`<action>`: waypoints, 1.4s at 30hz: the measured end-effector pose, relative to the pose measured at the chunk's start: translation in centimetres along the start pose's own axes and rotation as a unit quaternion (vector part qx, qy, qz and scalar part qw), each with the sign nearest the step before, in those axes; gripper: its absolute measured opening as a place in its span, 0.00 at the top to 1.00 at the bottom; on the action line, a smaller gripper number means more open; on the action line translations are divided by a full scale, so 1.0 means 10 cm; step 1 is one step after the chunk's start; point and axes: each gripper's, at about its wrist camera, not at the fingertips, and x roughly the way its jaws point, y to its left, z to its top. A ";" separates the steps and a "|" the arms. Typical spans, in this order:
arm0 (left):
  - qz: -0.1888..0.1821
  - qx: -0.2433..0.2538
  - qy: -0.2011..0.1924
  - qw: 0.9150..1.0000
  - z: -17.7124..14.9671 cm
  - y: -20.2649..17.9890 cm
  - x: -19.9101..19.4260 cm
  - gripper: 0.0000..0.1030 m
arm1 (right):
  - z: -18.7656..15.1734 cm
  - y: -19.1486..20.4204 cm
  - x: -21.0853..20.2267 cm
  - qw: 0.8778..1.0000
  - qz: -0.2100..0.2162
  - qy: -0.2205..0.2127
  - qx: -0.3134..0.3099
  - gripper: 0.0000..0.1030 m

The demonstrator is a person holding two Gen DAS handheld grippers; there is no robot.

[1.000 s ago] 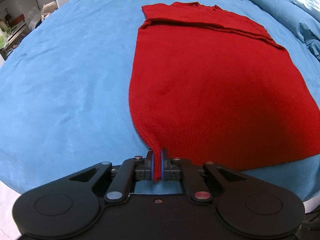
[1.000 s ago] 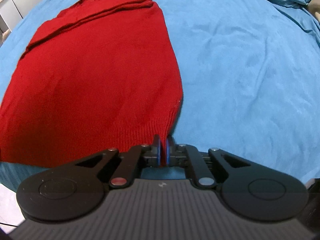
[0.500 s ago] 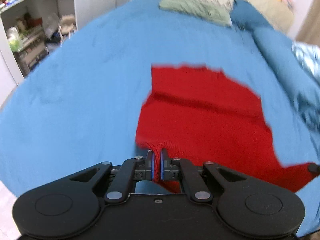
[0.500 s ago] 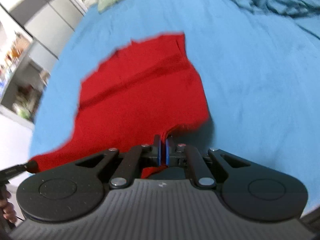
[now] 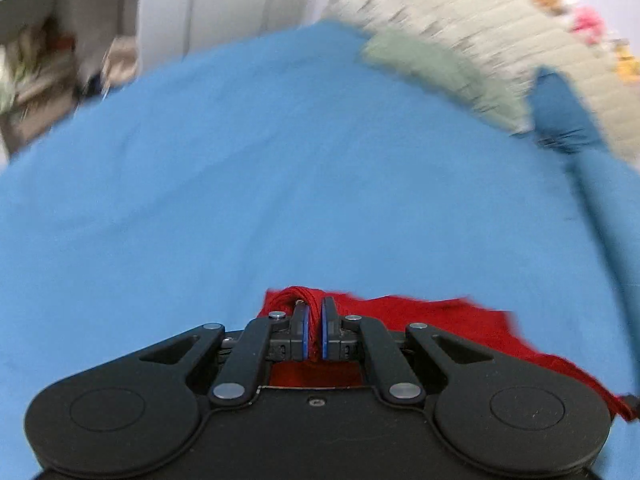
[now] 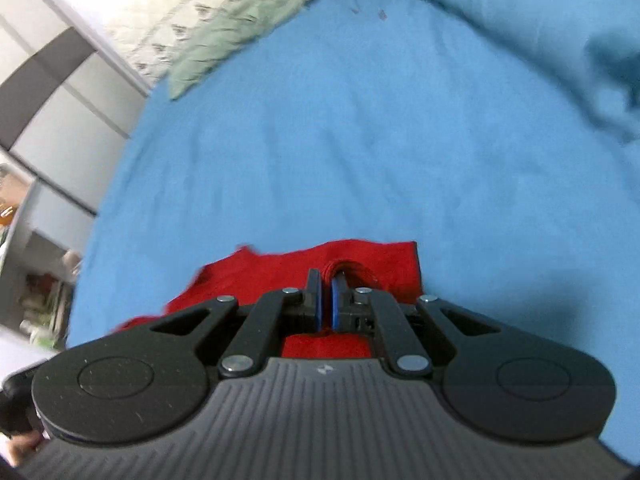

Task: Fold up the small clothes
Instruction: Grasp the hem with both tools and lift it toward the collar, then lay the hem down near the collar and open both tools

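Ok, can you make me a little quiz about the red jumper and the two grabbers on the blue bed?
1. True or false: the left gripper is shut on the red jumper.
2. Multiple choice: the right gripper holds A) nothing, B) the red jumper, C) the green pillow.
3. Fill in: the jumper lies on a ____ bedsheet.

Key: 1 true; 2 B; 3 blue.
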 end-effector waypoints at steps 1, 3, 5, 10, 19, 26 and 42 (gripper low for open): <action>0.002 0.004 0.008 1.000 -0.02 0.00 0.19 0.94 | -0.02 -0.05 0.22 1.000 -0.004 0.007 0.002 0.81; 0.019 0.037 0.005 0.999 -0.10 -0.03 0.41 0.94 | -0.07 -0.08 0.57 0.999 -0.028 0.012 -0.009 0.81; 0.011 0.029 0.001 1.000 -0.12 -0.01 0.47 0.94 | -0.10 -0.09 0.70 0.999 -0.030 0.006 -0.020 0.81; -0.009 -0.038 -0.003 0.999 0.02 0.13 0.55 0.81 | -0.06 -0.01 0.71 0.999 -0.019 -0.021 -0.026 0.69; -0.010 0.109 -0.041 0.993 -0.08 -0.14 0.23 0.29 | -0.40 0.39 0.48 0.987 -0.014 -0.054 -0.148 0.00; -0.008 0.192 0.002 0.981 -0.19 -0.29 0.36 0.28 | -0.56 0.22 0.89 0.987 -0.077 0.027 -0.140 0.00; -0.030 0.279 -0.086 0.956 0.02 -1.01 -0.40 0.05 | -0.41 0.16 -0.16 0.982 -0.013 -0.070 -0.175 0.00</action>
